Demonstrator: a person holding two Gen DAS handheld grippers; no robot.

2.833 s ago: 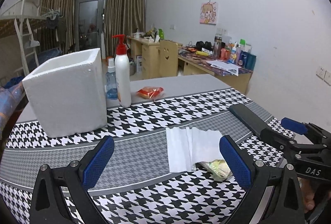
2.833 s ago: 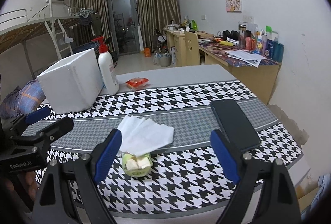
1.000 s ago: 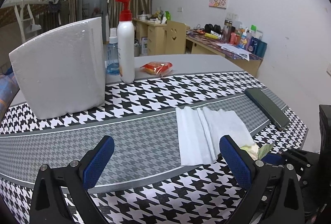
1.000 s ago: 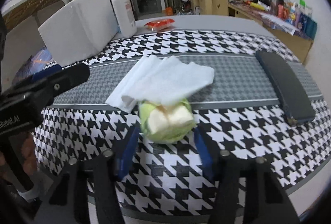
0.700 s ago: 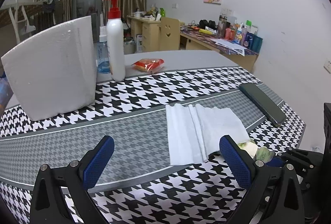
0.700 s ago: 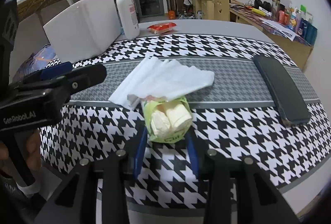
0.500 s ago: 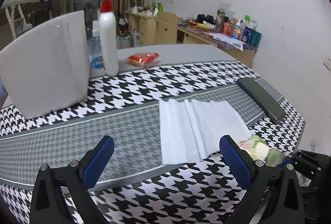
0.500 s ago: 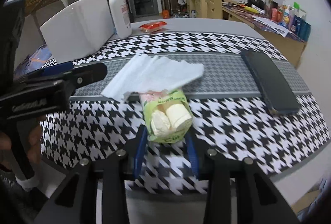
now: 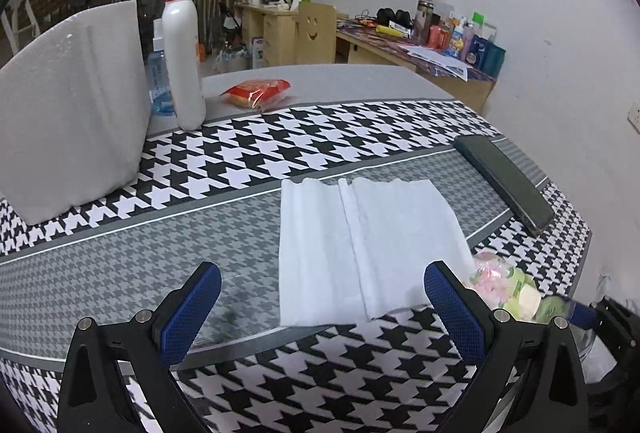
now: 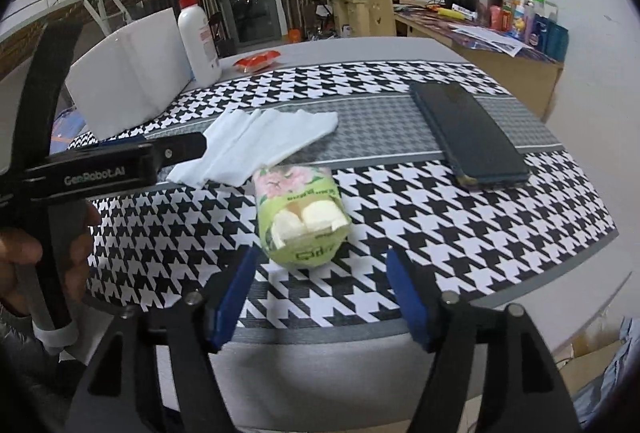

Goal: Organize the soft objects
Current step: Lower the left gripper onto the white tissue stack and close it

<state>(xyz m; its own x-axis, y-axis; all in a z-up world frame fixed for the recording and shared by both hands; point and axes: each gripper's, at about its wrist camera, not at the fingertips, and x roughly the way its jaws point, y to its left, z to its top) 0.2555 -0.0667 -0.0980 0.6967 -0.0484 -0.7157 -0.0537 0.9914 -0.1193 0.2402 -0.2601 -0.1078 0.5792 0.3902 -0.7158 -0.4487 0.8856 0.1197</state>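
A green tissue pack [image 10: 302, 217] with a pink flower print lies on the houndstooth tablecloth [image 10: 400, 201], just beyond my right gripper [image 10: 322, 269]. The right jaws are opening; the blue pads stand clear of the pack on either side of its near end. A spread stack of white tissues [image 9: 368, 245] lies flat on the grey band, with my left gripper [image 9: 320, 285] open in front of its near edge and nothing between the fingers. In the left wrist view the tissue pack [image 9: 504, 289] shows at the lower right, partly behind the left gripper's right finger.
At the back left stands a white foam box [image 9: 68, 121], with a red-capped pump bottle [image 9: 182, 45] and a small spray bottle [image 9: 158, 81] beside it. A red snack packet [image 9: 256, 93] lies behind. A dark phone [image 9: 504, 181] rests at the right. The table's front edge is close.
The right gripper shut on the tissue pack, drew it out from under the white tissues toward the front edge, then opened and let it go. The left gripper shifted slightly.
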